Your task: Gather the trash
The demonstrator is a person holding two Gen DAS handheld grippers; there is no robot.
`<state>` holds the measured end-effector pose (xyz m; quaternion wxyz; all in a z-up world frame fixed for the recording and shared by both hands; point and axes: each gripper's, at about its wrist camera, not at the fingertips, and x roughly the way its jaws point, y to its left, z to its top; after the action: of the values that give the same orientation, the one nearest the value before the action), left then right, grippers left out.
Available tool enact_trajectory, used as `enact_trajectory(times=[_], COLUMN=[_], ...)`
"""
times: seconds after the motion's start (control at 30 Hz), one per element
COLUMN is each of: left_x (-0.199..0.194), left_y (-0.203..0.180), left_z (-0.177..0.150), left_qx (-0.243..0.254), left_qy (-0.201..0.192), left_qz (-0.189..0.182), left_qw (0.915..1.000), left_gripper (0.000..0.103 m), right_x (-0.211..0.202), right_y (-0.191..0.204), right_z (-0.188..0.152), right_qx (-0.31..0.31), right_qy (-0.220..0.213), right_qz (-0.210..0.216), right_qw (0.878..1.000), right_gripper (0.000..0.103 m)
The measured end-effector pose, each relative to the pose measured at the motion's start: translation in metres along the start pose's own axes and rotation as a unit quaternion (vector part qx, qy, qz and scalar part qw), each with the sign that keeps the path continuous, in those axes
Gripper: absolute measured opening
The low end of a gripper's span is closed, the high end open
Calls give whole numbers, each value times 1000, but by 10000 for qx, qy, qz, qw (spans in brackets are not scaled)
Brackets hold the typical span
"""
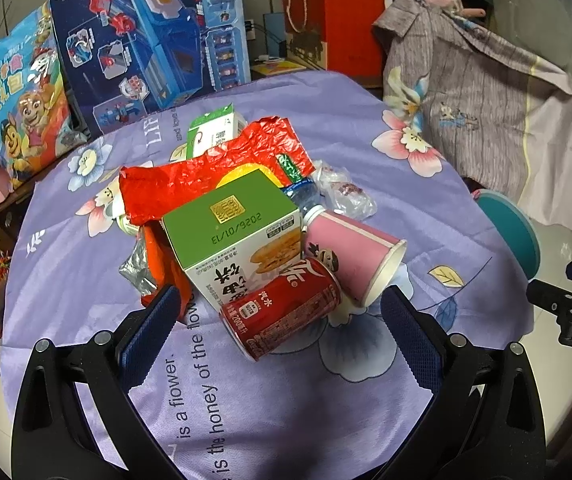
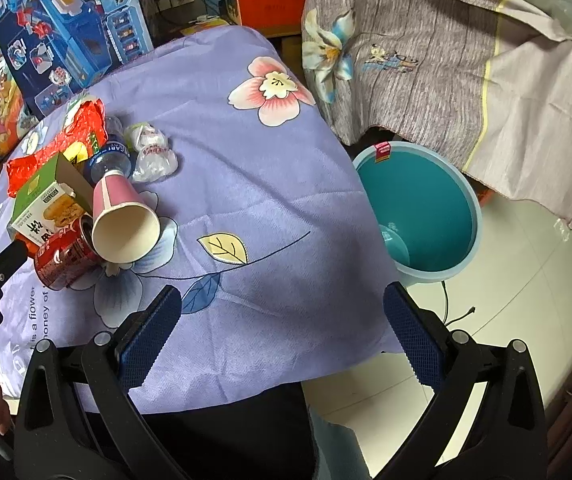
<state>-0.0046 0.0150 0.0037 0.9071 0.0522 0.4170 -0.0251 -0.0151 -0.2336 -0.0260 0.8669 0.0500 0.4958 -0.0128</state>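
A heap of trash lies on the purple flowered tablecloth (image 1: 326,392). It holds a red soda can (image 1: 281,314), a pink paper cup (image 1: 356,258) on its side, a green-topped snack box (image 1: 233,236), a red foil wrapper (image 1: 213,172), a crushed plastic bottle (image 1: 302,196) and a clear wrapper (image 1: 346,194). My left gripper (image 1: 281,332) stands open, its fingers either side of the can, apart from it. In the right wrist view my right gripper (image 2: 281,332) is open over the table's near right edge, with the can (image 2: 65,256) and cup (image 2: 123,220) to its left. A teal bin (image 2: 426,208) stands on the floor beside the table.
Toy boxes (image 1: 145,36) lean behind the table at the left, with a red gift bag (image 1: 334,20) at the back. A grey-purple cloth (image 2: 446,60) is draped over furniture behind the bin. A thin cable (image 2: 458,312) lies on the white tiled floor.
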Motion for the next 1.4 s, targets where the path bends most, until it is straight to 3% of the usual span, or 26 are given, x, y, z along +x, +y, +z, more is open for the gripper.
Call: enact_trajectory(times=[0.4,0.6,0.7,0.83,1.07,1.13,1.17,1.4], left_x=[12,30,44,61,85,88,86,73], left_y=[33,51,55,64,51,50,51,63], left_z=[-1,9,20,39,43,39,36,23], left_qx=[84,536,912,1196,1940,1963,1915,1414], left_qy=[91,249,303,419,666,664,621,643], left_qz=[33,-80,-55,-363,-803,-916,-982,-1370], left_qw=[9999,9982,9954,9913,9754,9740,9746,9783], left_gripper=[100,100,100,100,100,94,80,77], right_x=[12,24,35,46,54,56,56,73], right_y=[2,2,1,5,21,31,36,89], right_z=[-3,3,8,17,42,51,54,76], right_qx=[-28,-34,28,2,-95,-196,-247,-888], right_qy=[175,280,404,508,579,610,613,842], right_qz=[7,14,47,101,322,440,490,1044], right_qw=[9998,9996,9992,9987,9978,9970,9966,9870], right_gripper=[97,97,97,97,97,97,97,97])
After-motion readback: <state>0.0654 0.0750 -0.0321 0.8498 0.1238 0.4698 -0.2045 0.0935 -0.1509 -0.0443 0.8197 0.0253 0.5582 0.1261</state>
